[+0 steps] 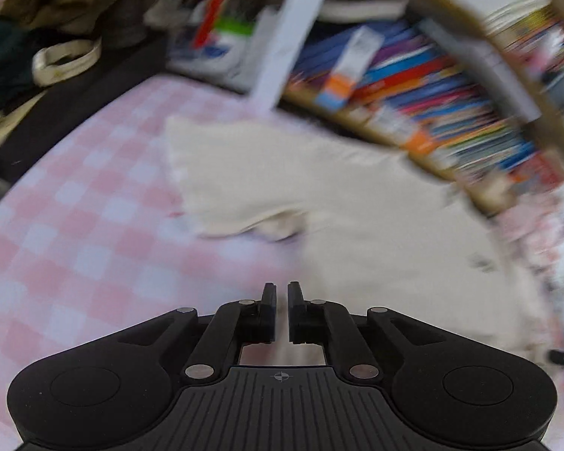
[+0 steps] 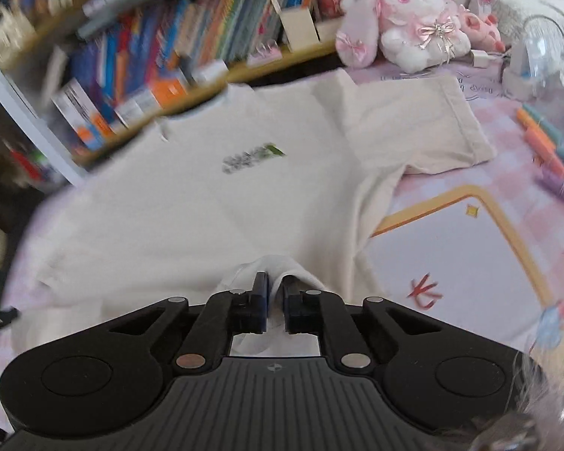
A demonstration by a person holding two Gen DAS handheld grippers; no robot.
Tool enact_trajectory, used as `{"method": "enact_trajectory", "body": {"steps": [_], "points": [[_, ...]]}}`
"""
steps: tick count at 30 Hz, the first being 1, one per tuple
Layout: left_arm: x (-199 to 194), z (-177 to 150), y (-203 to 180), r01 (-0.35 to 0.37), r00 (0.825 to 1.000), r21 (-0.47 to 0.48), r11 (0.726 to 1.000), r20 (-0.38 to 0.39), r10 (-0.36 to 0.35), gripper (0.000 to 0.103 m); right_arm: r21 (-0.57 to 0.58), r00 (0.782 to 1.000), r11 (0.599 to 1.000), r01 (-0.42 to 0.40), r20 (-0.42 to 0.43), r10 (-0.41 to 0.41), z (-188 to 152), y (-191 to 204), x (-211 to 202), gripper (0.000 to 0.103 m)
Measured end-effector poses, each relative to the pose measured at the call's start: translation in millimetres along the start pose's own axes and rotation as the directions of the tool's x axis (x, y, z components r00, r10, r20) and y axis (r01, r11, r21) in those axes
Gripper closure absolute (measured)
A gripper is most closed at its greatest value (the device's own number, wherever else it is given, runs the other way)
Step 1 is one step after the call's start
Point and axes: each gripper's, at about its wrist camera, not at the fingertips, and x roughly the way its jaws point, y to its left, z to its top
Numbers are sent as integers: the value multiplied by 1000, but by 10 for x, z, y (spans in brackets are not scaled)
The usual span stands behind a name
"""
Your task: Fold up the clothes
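A cream T-shirt (image 2: pixel 214 203) with a small dark and green chest print lies spread face up on a pink checked sheet. In the right wrist view my right gripper (image 2: pixel 275 293) is shut on a lifted fold of the shirt's lower hem. In the left wrist view the same T-shirt (image 1: pixel 319 188) lies ahead and to the right, one sleeve pointing left. My left gripper (image 1: pixel 281 298) hovers over the pink checked sheet (image 1: pixel 75 233) at the shirt's left edge, its jaws nearly closed with nothing between them. Both views are motion-blurred.
A bookshelf (image 2: pixel 161 49) full of books runs along the far side of the shirt. A pink plush toy (image 2: pixel 406 26) sits at the back right. A white board with an orange border (image 2: pixel 470 255) lies right of the shirt, with markers (image 2: pixel 545 146) beyond it.
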Motion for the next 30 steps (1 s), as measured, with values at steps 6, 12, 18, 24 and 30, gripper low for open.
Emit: {"method": "enact_trajectory", "body": {"steps": [6, 12, 18, 24, 30], "points": [[-372, -304, 191, 98, 995, -21, 995, 38, -97, 56, -45, 1000, 999, 12, 16, -12, -43, -91, -237, 58], [-204, -443, 96, 83, 996, 43, 996, -17, -82, 48, -116, 999, 993, 27, 29, -23, -136, -33, -476, 51], [-142, -476, 12, 68, 998, 82, 994, -15, -67, 52, -430, 995, 898, 99, 66, -78, -232, 381, -414, 46], [-157, -552, -68, 83, 996, 87, 993, -28, -81, 52, -664, 991, 737, 126, 50, -125, -345, 796, -19, 51], [-150, -554, -34, 110, 993, 11, 994, -51, -109, 94, -454, 987, 879, 144, 4, -160, -121, 523, 168, 99]]}}
